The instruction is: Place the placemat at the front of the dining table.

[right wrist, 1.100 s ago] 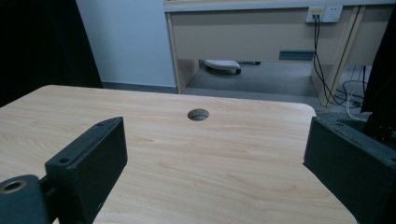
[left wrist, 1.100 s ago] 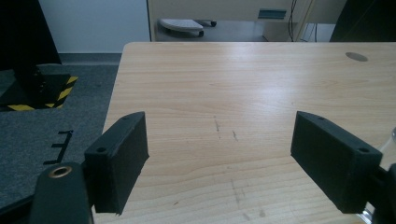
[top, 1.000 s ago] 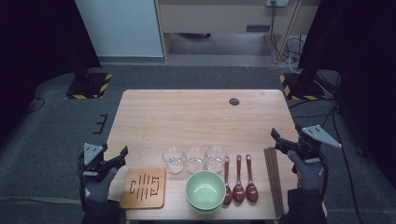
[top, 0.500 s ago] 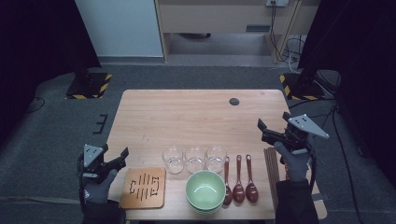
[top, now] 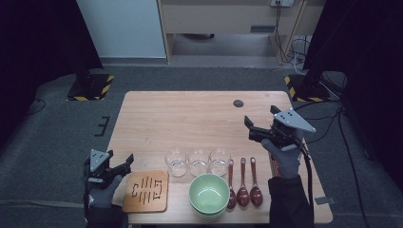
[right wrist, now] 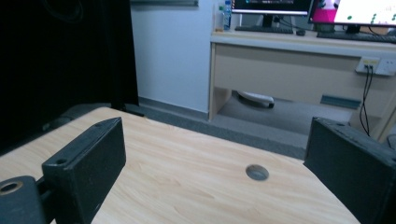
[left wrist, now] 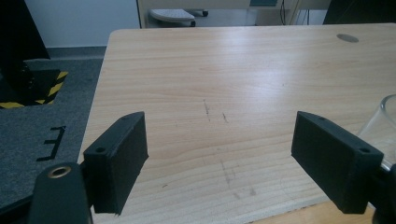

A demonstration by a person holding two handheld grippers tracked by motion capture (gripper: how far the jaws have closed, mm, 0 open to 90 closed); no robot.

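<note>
We hold the right gripper (top: 252, 129) mid-right of frame, jaws apart, w/ nothing between, above three brown wooden spoons (top: 243, 179) low on the pale wooden desk (top: 190, 114). Left gripper (top: 124, 164), jaws apart, lower left. Risk: a careless descent could knock the three clear glasses (top: 198, 161).
</note>
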